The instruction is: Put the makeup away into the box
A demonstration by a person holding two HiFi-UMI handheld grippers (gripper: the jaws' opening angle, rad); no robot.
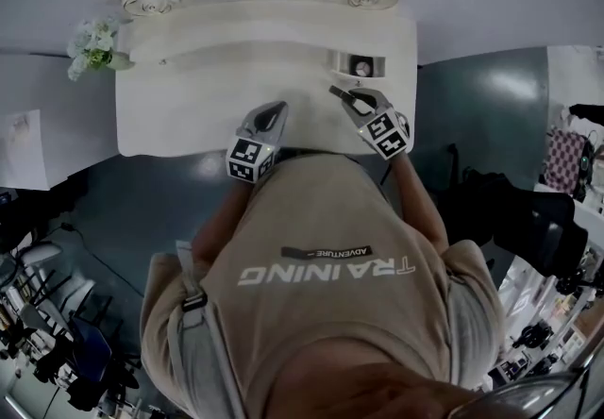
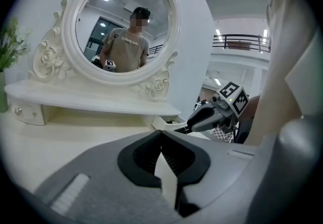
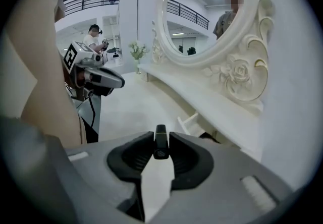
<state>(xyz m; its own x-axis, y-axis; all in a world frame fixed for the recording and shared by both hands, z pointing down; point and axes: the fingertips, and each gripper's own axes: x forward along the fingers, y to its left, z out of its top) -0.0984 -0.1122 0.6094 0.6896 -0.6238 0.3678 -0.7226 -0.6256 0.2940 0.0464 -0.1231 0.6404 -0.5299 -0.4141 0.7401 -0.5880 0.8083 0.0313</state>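
A slim black makeup stick (image 3: 160,142) stands upright between the pads of my right gripper (image 3: 160,153), which is shut on it. In the head view the right gripper (image 1: 337,92) hovers above the white dressing table (image 1: 189,115), just in front of the small open box (image 1: 360,65) at the table's back right. That box (image 3: 194,123) shows as an open white drawer under the shelf in the right gripper view. My left gripper (image 1: 279,109) hangs over the table's front edge, a little left of the right one. Its jaws (image 2: 161,136) are shut with nothing between them.
An ornate round mirror (image 2: 123,21) rises behind a raised shelf (image 2: 86,102) at the back of the table. A vase of white flowers (image 1: 92,44) stands at the back left corner. The person's body is close to the table's front edge.
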